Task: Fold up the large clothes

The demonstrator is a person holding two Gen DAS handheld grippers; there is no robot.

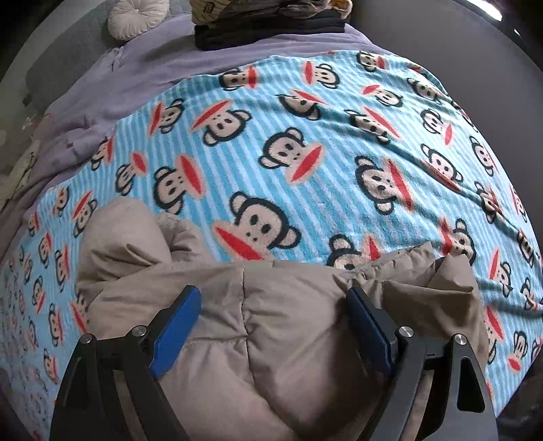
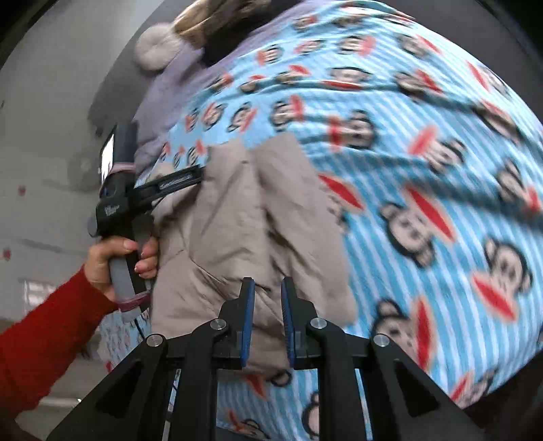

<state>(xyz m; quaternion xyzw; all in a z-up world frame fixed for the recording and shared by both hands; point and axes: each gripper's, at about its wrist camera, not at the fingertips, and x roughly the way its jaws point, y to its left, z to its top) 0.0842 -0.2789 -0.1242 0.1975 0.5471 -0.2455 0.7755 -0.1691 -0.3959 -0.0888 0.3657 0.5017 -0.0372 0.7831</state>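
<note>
A beige padded jacket (image 1: pixel 254 339) lies bunched on a blue striped blanket (image 1: pixel 305 135) printed with monkey faces. My left gripper (image 1: pixel 273 295) points steeply down over the jacket. It is open wide, and its blue pads (image 1: pixel 176 325) stand on either side of a puffy fold. In the right wrist view the jacket (image 2: pixel 237 220) runs away from the camera. My right gripper (image 2: pixel 268 283) has nearly closed jaws with a fold of the jacket's near edge pinched between them. A hand (image 2: pixel 112 257) in a red sleeve holds the left gripper's handle at the left.
A lilac sheet (image 1: pixel 152 68) covers the bed under the blanket. At the far end sit a round pale cushion (image 1: pixel 135 17) and a pile of dark and light clothes (image 1: pixel 271 27). The bed's edge drops away on the right (image 1: pixel 509 101).
</note>
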